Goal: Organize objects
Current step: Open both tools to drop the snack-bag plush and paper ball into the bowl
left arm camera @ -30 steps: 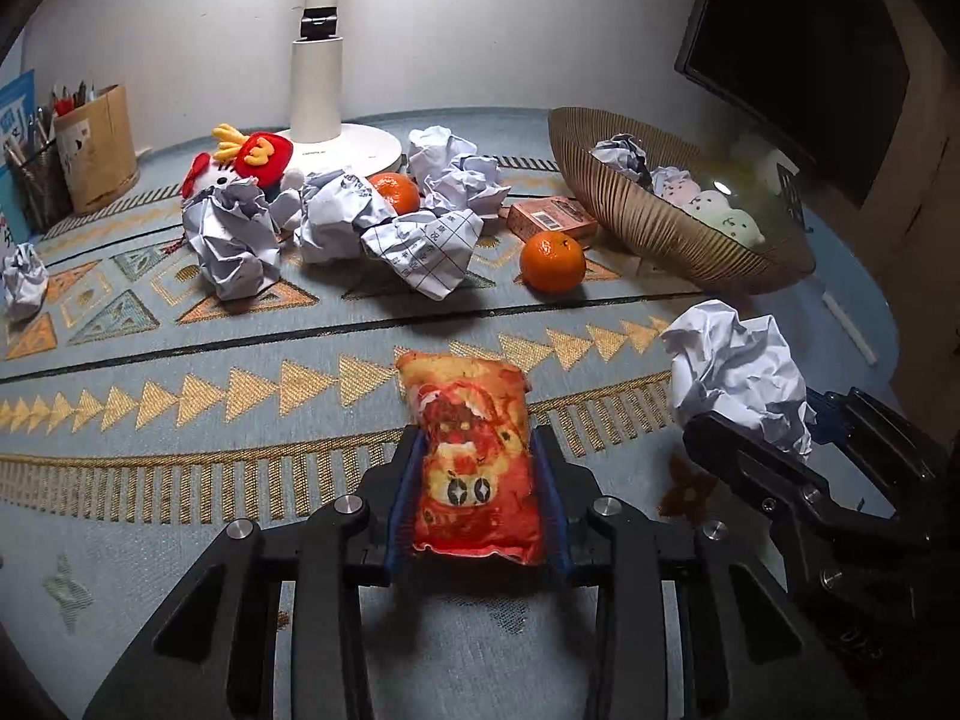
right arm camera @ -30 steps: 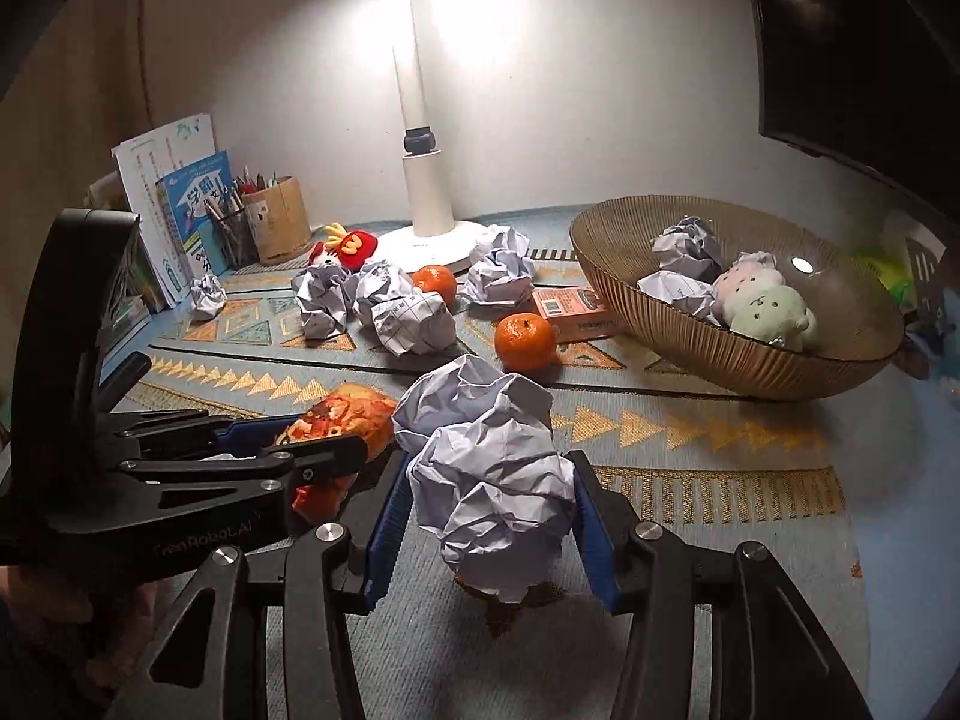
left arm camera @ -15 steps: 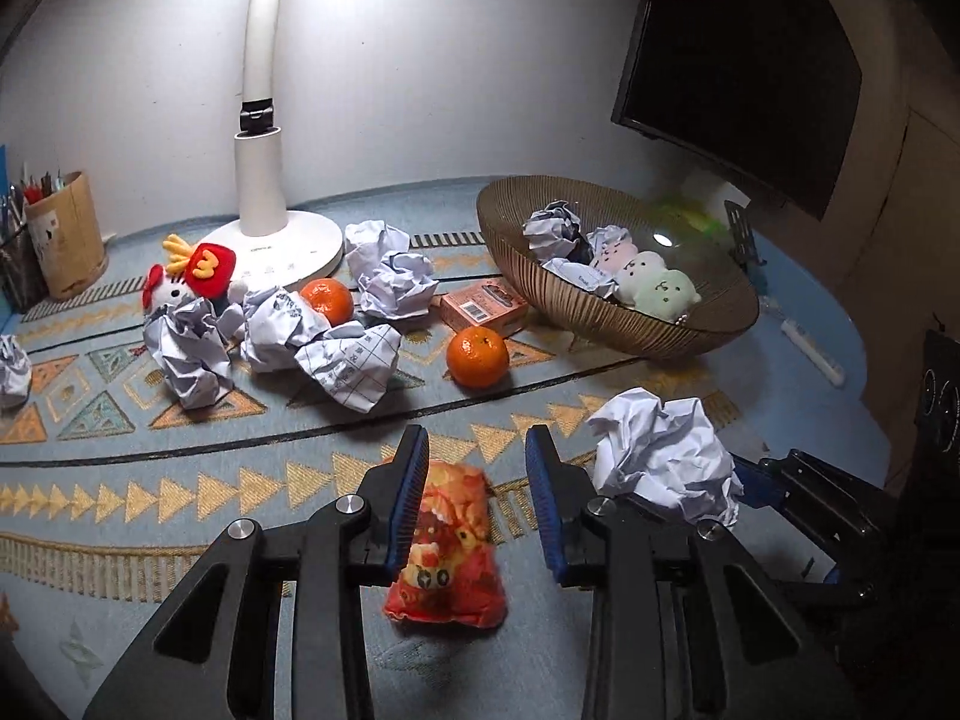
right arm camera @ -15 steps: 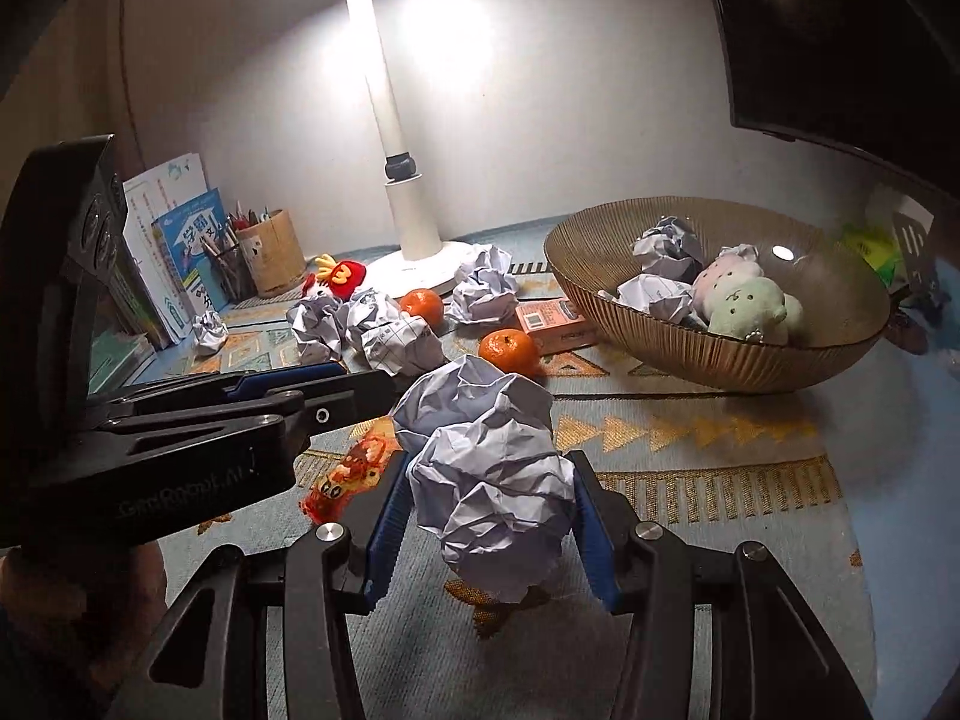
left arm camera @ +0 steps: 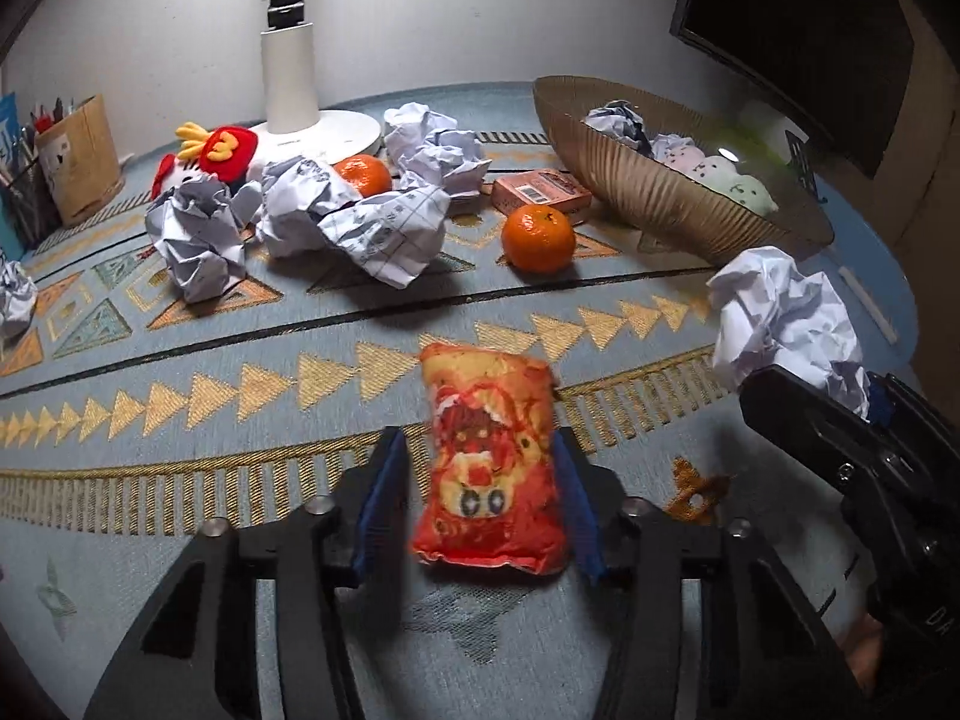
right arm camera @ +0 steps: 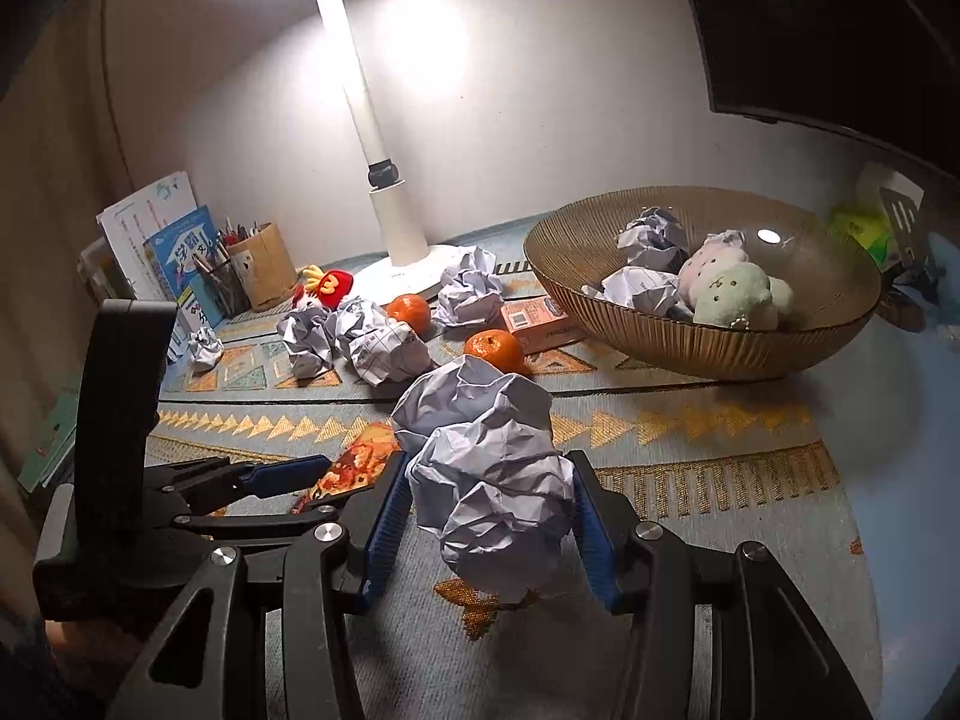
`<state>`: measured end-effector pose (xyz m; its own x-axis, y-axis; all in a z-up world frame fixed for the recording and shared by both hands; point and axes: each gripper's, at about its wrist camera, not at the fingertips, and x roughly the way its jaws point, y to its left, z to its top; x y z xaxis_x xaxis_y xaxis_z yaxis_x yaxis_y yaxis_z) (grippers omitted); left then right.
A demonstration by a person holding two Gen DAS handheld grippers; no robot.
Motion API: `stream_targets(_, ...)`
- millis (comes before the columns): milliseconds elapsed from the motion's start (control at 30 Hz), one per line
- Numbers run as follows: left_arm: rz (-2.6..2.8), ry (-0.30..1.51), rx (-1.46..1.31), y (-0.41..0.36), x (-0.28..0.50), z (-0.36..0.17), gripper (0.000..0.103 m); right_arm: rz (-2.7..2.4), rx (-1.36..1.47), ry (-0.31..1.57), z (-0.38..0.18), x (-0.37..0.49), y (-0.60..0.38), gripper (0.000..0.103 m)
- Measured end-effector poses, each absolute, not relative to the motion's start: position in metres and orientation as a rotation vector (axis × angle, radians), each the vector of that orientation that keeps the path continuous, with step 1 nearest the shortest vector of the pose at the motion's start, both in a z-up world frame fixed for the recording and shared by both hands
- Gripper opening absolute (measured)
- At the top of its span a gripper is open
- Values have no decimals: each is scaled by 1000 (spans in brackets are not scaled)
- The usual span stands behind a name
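Observation:
A red-orange snack pouch (left arm camera: 489,468) sits between the blue pads of my left gripper (left arm camera: 480,450), just over the patterned mat (left arm camera: 180,408), and the gripper is shut on it. The pouch looks blurred. In the right wrist view the pouch (right arm camera: 360,459) pokes out past the left gripper (right arm camera: 327,480). My right gripper (right arm camera: 486,480) is shut on a crumpled white paper ball (right arm camera: 486,468), held a little above the mat. From the left wrist view that ball (left arm camera: 780,318) and the right gripper (left arm camera: 828,396) are at the right.
A ribbed brown bowl (right arm camera: 690,348) at the back right holds paper balls and plush toys. Behind me lie several paper balls (left arm camera: 384,228), two oranges (left arm camera: 538,238), a small orange box (left arm camera: 540,191), a red plush (left arm camera: 216,147), the lamp base (left arm camera: 324,132) and a pen holder (left arm camera: 78,162).
The left gripper rose with the pouch dangling below its pads, then came back down near the mat. The right gripper kept its hold on the paper ball and tilted up a little.

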<state>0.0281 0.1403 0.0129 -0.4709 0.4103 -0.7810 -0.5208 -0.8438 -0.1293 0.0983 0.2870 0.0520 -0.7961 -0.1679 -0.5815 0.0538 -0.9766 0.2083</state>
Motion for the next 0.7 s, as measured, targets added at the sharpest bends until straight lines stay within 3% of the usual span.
stream_targets(100, 2336, 196, -1133, 143, 34, 19, 29, -2863, 934, -315, 53, 100, 293, 49)
stream_targets(300, 2300, 57, -938, 140, 42, 64, 29, -2890, 916, -406, 66, 104, 312, 49)
stream_targets(500, 2236, 89, -747, 196, 21, 118, 29, -3076, 659, -467, 141, 104, 372, 50)
stream_targets(600, 2216, 100, -735, 234, -2, 125, 29, -3153, 675, -417, 159, 79, 395, 50)
stream_targets(667, 2207, 64, -748, 251, -19, 122, 34, -3192, 732, -355, 161, 58, 404, 51)
stream_targets(700, 2222, 58, -745, 257, -27, 120, 44, -3205, 752, -341, 160, 48, 410, 55)
